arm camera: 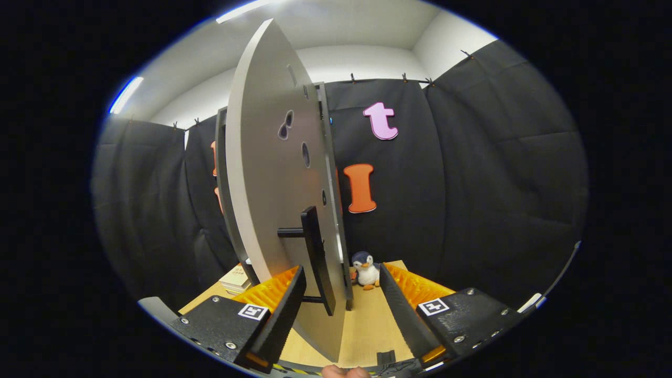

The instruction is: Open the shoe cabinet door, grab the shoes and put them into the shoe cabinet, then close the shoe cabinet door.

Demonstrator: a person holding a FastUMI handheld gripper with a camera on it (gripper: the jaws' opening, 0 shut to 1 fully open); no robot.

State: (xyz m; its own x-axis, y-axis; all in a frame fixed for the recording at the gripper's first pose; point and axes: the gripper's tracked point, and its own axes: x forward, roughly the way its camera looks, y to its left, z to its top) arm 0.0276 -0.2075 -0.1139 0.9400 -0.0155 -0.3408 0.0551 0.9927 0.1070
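One grey cabinet door (273, 178) ajar, black handle (316, 257) between open gripper (341, 310) fingers.

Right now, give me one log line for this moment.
step: door work | claw: open, around handle, not gripping | cabinet door: swung out, edge-on | shoes: not placed yet | beyond: toy penguin
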